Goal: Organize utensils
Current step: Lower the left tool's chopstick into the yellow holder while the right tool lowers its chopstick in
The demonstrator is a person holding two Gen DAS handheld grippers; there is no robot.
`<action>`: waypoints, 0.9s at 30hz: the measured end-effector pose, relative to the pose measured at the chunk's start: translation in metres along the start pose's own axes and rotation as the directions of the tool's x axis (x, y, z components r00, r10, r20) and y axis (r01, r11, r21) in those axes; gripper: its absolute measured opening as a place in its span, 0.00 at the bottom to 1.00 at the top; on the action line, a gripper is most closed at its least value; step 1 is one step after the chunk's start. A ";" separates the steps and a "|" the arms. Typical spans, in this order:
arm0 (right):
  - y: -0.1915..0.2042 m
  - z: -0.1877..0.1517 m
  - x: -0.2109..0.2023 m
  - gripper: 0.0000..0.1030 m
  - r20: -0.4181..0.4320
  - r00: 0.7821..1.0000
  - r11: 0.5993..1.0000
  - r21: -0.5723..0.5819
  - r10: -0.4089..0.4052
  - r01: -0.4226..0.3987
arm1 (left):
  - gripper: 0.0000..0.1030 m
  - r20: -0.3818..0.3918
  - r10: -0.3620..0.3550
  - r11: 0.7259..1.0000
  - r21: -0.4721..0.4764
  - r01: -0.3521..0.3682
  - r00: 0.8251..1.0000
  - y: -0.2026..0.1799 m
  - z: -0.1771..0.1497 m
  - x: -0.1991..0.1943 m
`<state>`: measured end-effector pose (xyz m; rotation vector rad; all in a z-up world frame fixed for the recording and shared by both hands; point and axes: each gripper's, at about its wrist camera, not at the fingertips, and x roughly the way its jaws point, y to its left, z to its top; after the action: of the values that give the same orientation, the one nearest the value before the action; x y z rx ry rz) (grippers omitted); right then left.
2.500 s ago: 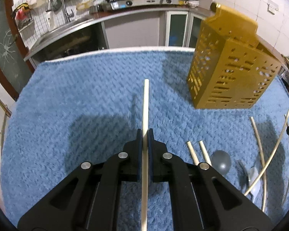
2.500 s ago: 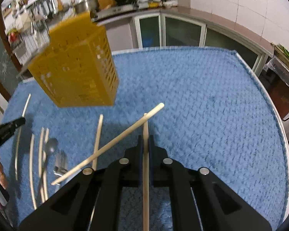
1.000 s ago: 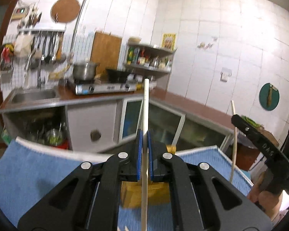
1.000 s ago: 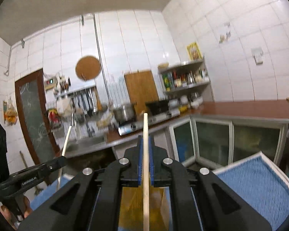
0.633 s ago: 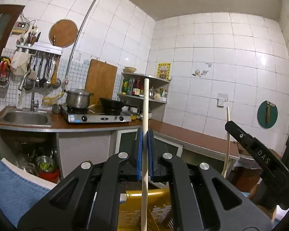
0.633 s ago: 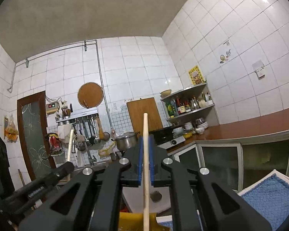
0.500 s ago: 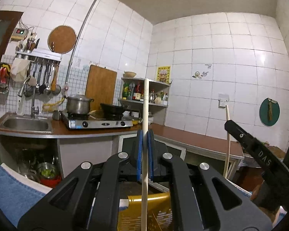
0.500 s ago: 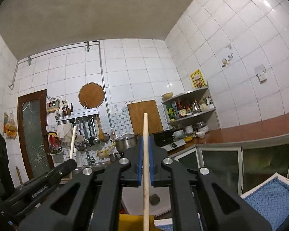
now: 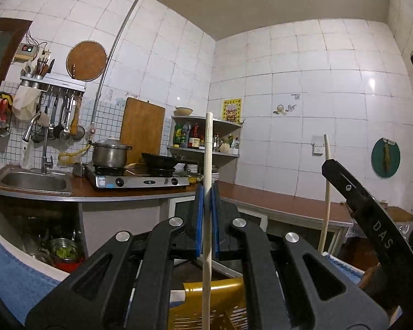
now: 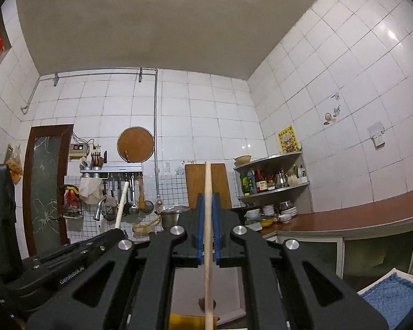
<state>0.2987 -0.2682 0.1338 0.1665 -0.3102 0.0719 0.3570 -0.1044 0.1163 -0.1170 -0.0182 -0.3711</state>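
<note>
Holding one wooden chopstick each, both grippers are tipped up so the cameras mostly catch kitchen wall and ceiling. The left gripper (image 9: pixel 206 217) has its blue pads (image 9: pixel 198 220) pinched tight on the left chopstick (image 9: pixel 208 165), which runs straight up past the fingertips and straight down toward the yellow utensil basket (image 9: pixel 220 302). The basket's rim sits right under the gripper, and the stick's lower end drops out of frame in front of it, so can't really tell whether it's inside the basket or just over it.

Same story on the other side: the right gripper (image 10: pixel 207 228) is clamped narrow on the right chopstick (image 10: pixel 207 206), stick upright, with its bottom end reaching a sliver of that yellow basket (image 10: pixel 190 322) at the lower edge of the right wrist view.

From the left camera, the right gripper shows up to the right of the basket as a black arm (image 9: pixel 366 214) with its stick (image 9: pixel 327 192) poking up. From the right camera, the left gripper's body (image 10: pixel 68 264) is off to the left of the basket, its chopstick tip (image 10: pixel 121 206) showing above it.

Blue towel (image 9: pixel 11 277) covers the table to the left of the basket, and a corner of it (image 10: pixel 393 297) shows to the right as well. Stove with a pot (image 9: pixel 111 151) is behind the basket on the counter
</note>
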 end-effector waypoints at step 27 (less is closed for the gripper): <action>-0.004 -0.053 0.016 0.06 -0.154 0.988 0.998 -0.056 -0.011 0.002 | 0.04 -0.088 0.084 0.994 0.080 -0.077 0.993 0.006 -0.048 0.020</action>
<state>0.3297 -0.2622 0.0887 0.1059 -0.1570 0.0692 0.3780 -0.1119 0.0691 -0.0248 0.0623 -0.2947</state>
